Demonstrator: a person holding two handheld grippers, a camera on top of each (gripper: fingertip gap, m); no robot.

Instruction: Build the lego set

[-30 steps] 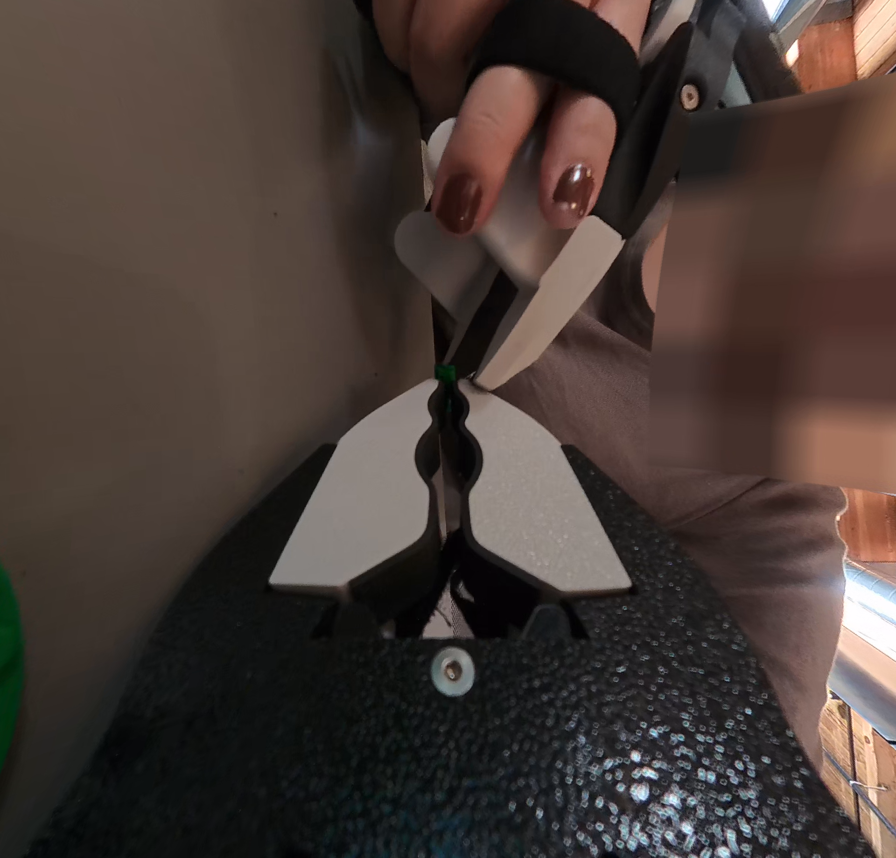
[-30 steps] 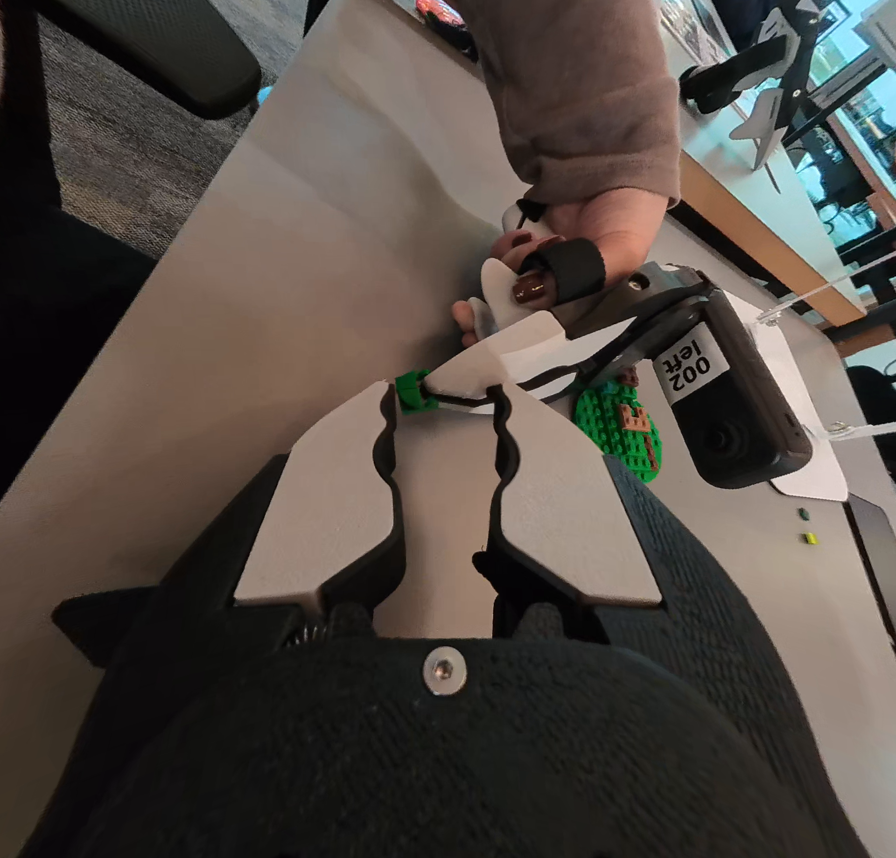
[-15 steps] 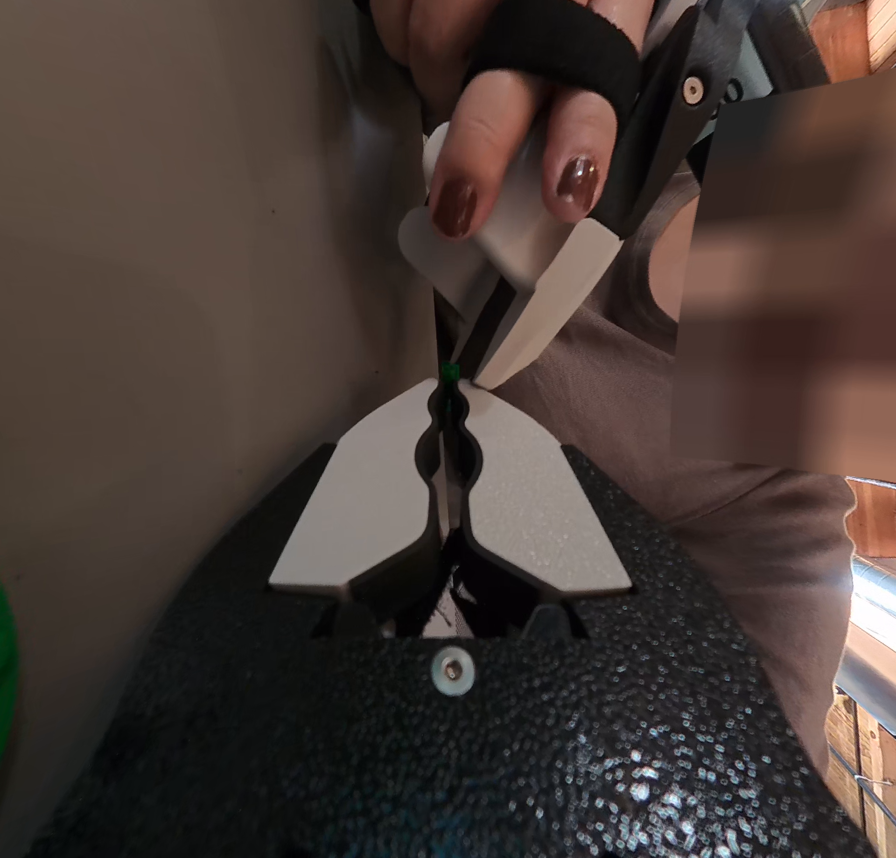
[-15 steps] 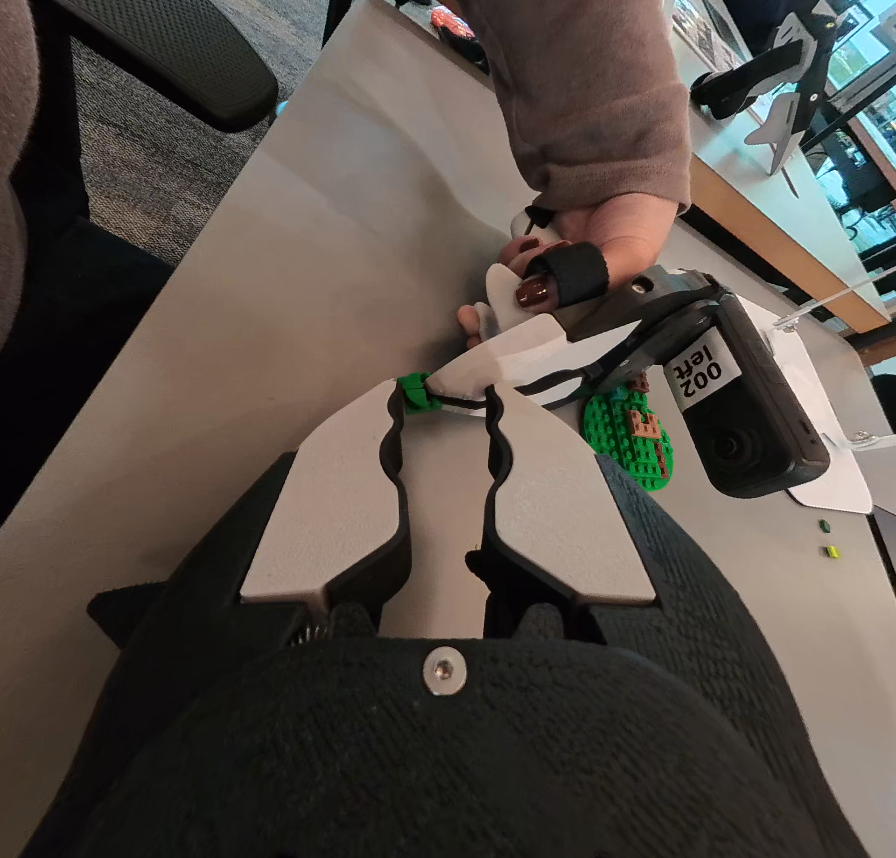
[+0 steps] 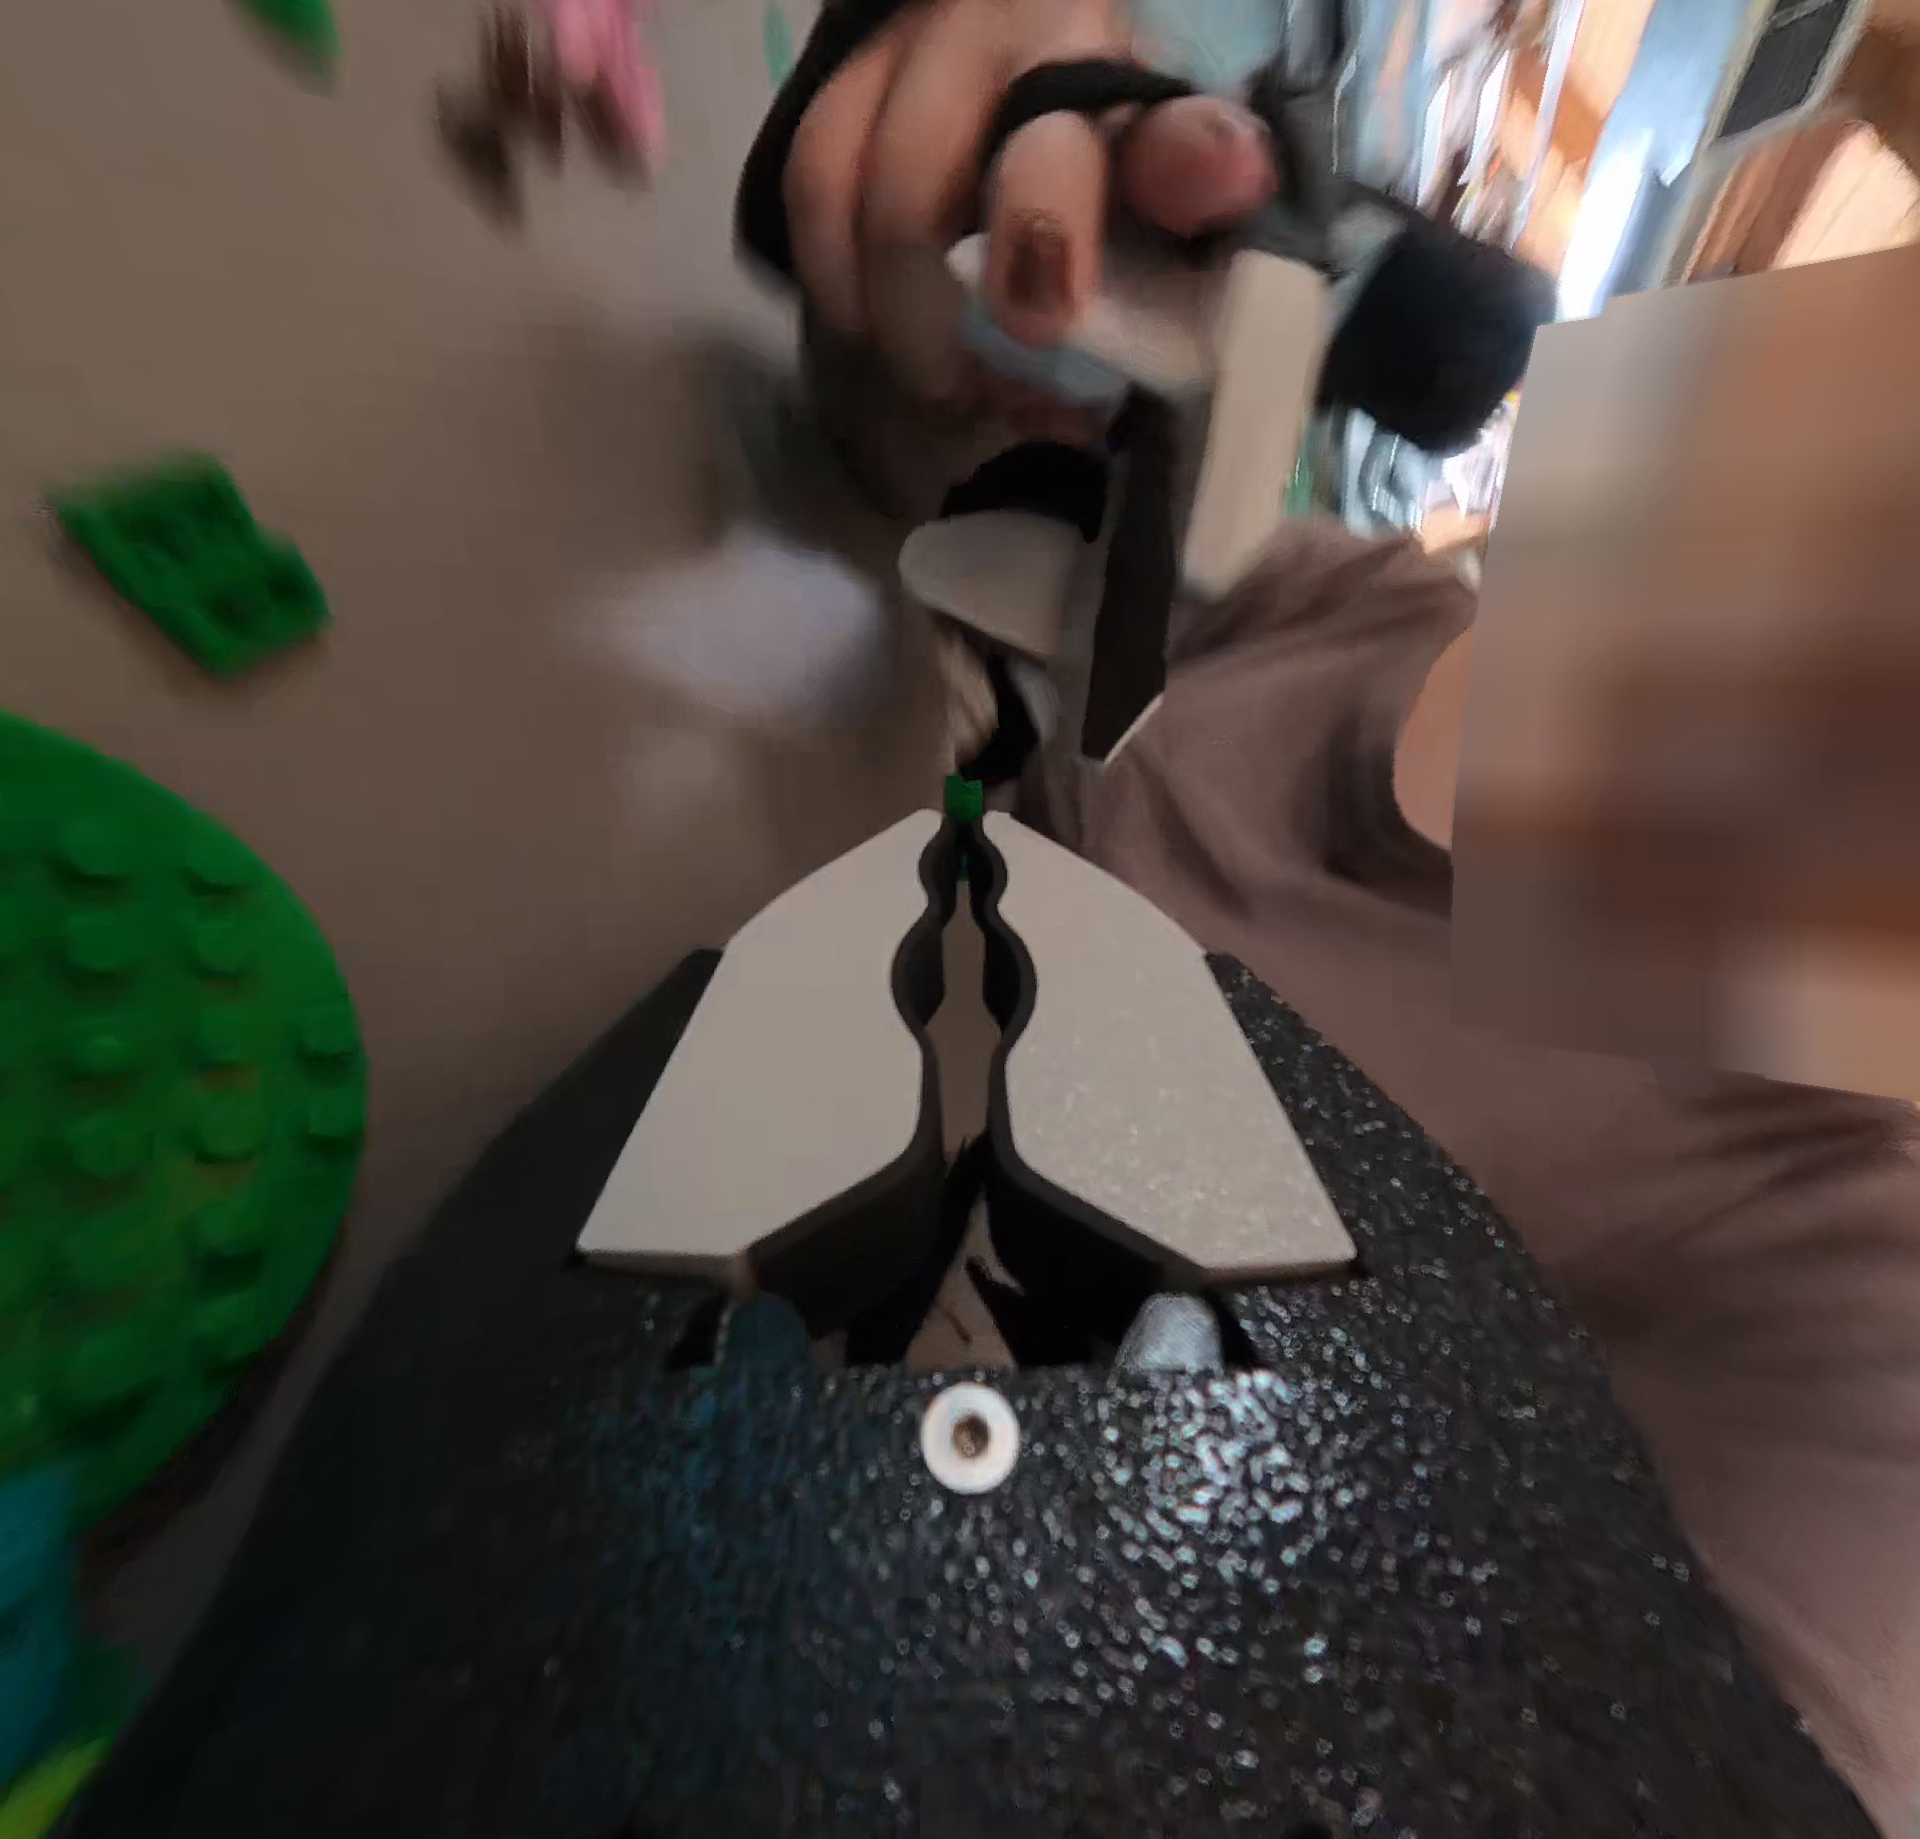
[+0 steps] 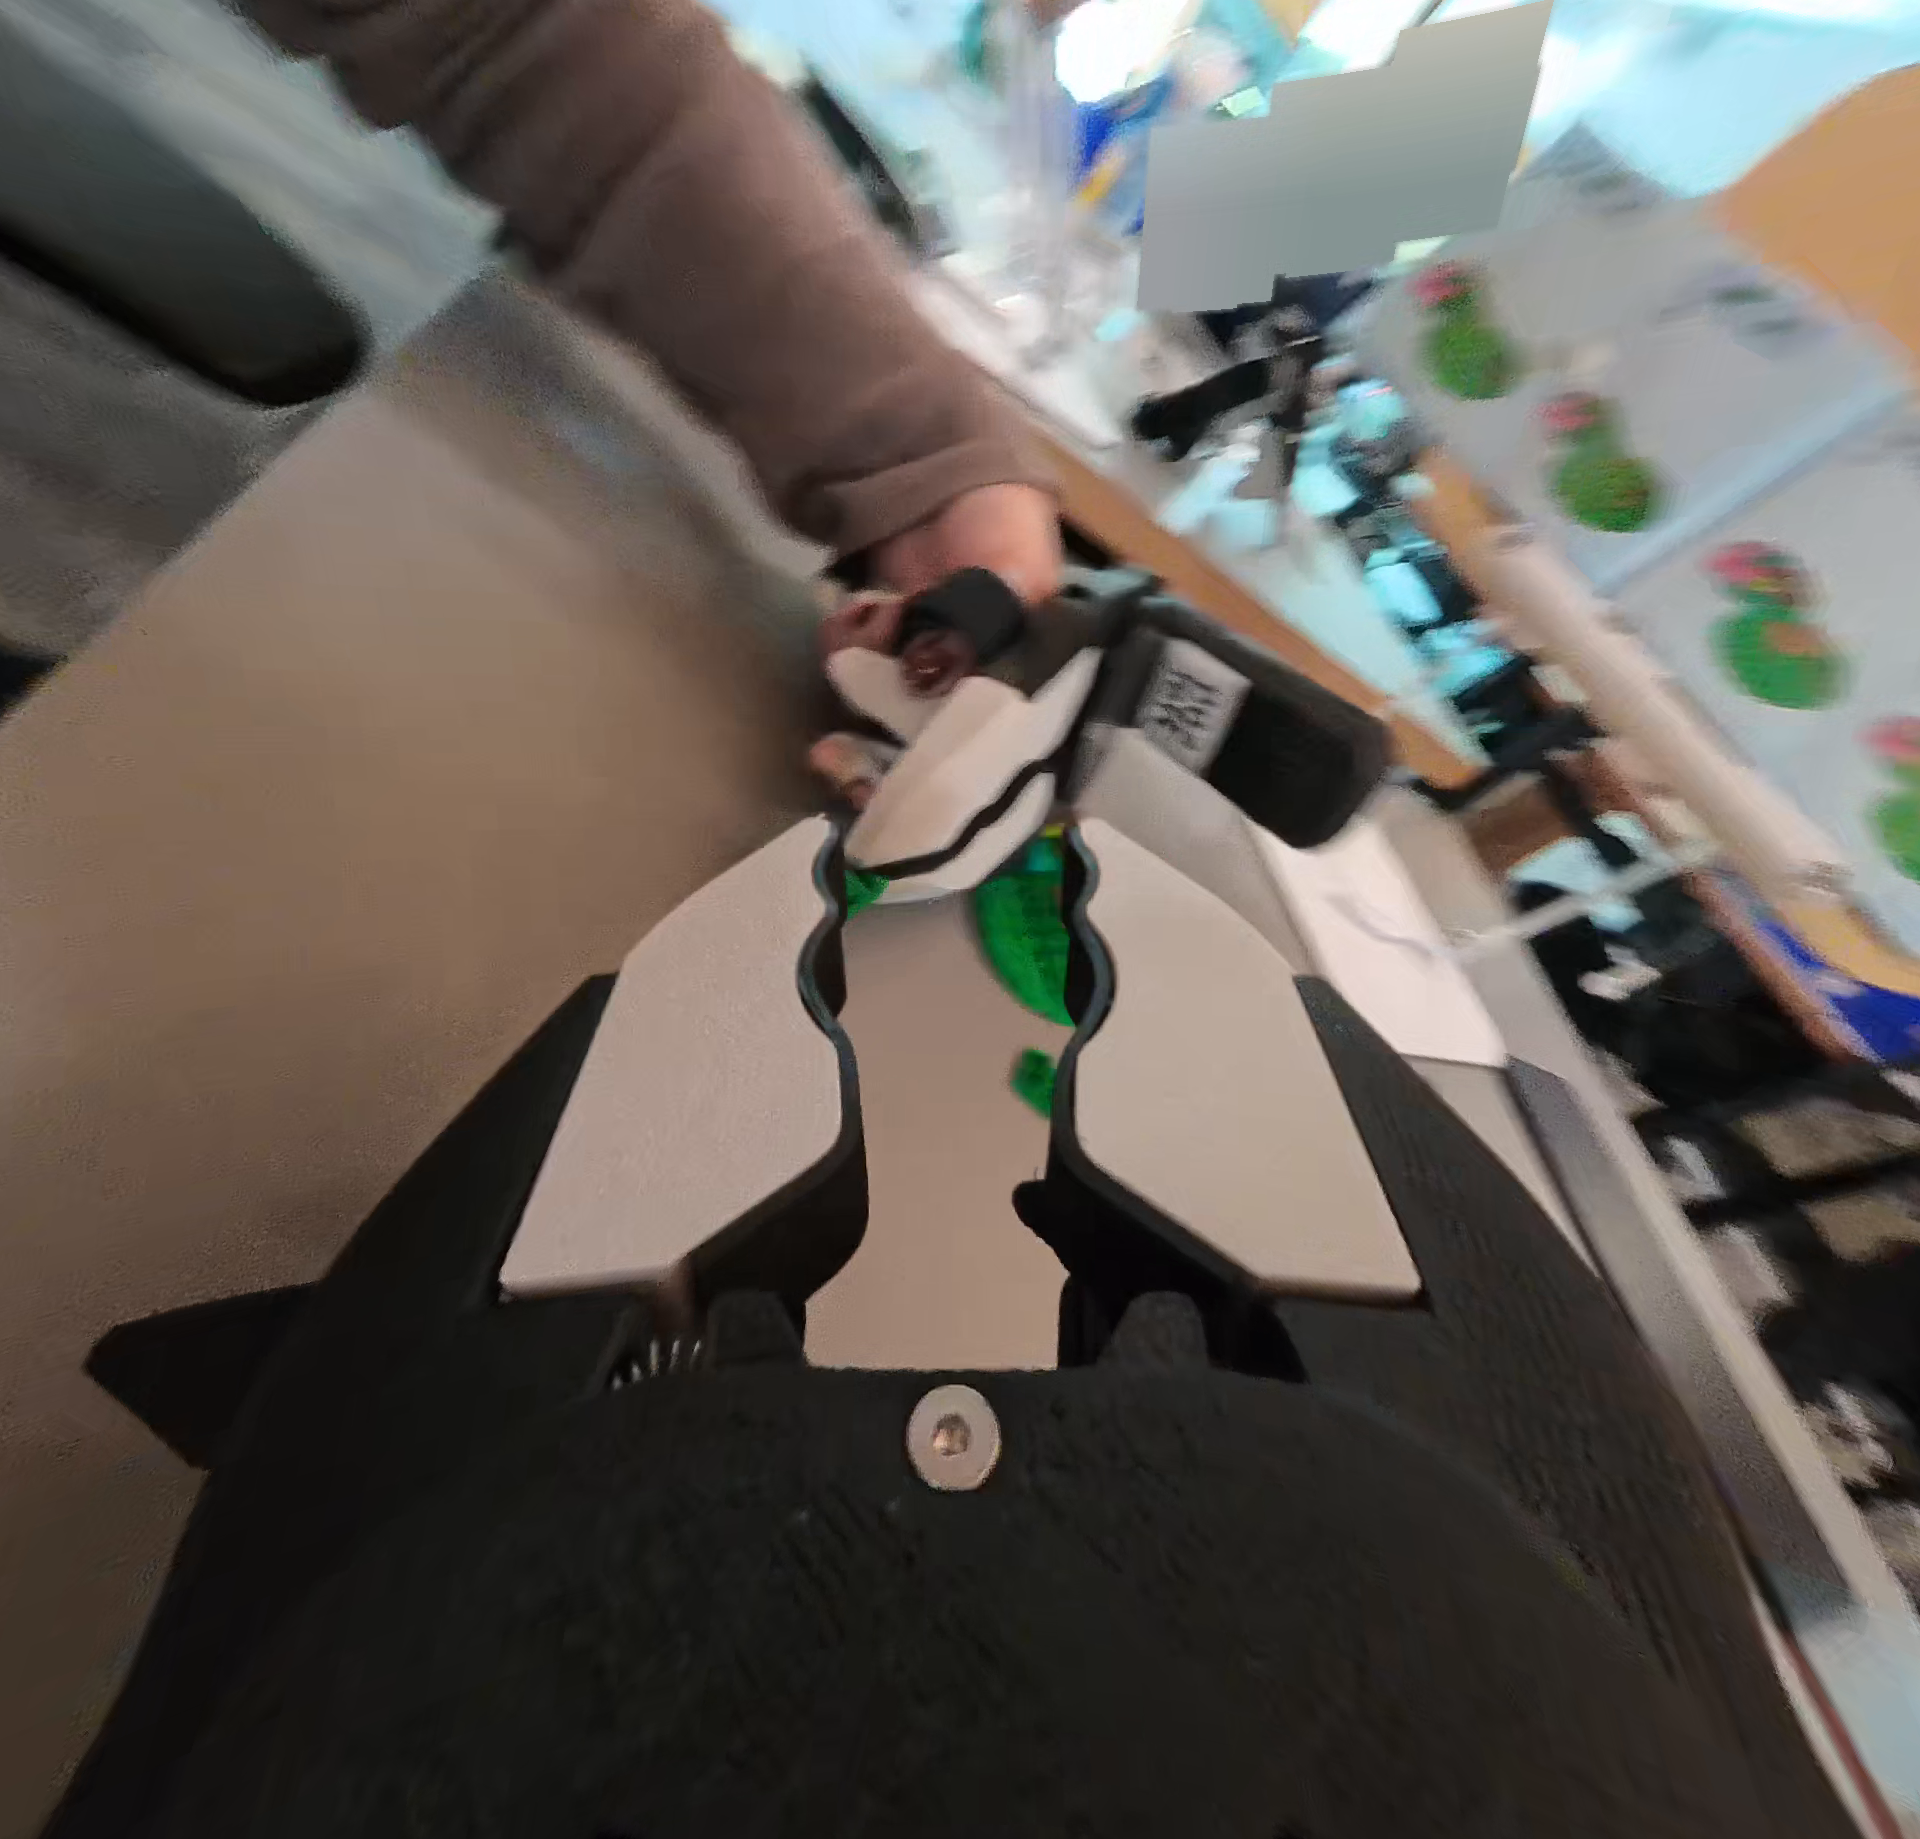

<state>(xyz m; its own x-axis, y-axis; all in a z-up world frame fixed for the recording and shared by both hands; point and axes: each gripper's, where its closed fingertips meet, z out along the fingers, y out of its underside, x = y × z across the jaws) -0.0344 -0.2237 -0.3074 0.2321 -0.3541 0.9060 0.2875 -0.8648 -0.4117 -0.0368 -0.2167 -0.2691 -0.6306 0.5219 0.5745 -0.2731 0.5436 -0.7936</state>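
My left gripper (image 5: 961,828) is shut on a small green lego piece (image 5: 961,800) that sticks out past its fingertips. In the right wrist view its tips (image 6: 935,833) lie between my right gripper's fingers, with the green piece (image 6: 862,890) just inside the right gripper's left finger. My right gripper (image 6: 956,854) is open, and I cannot tell if it touches the piece. It shows blurred in the left wrist view (image 5: 1029,646), just beyond the piece. The round green studded baseplate (image 5: 156,1062) lies on the table at the left and also shows in the right wrist view (image 6: 1023,942).
A loose green plate (image 5: 197,563) and blurred pink and brown pieces (image 5: 592,54) lie on the beige table (image 6: 364,750). Another small green piece (image 6: 1034,1067) lies between my right fingers. A white sheet (image 6: 1392,968) lies at the right, and a dark chair (image 6: 177,283) stands past the table's left edge.
Both views have swung and are now blurred. The joined grippers have moved towards the green baseplate, which now fills the left of the left wrist view. The left gripper still holds the green piece.
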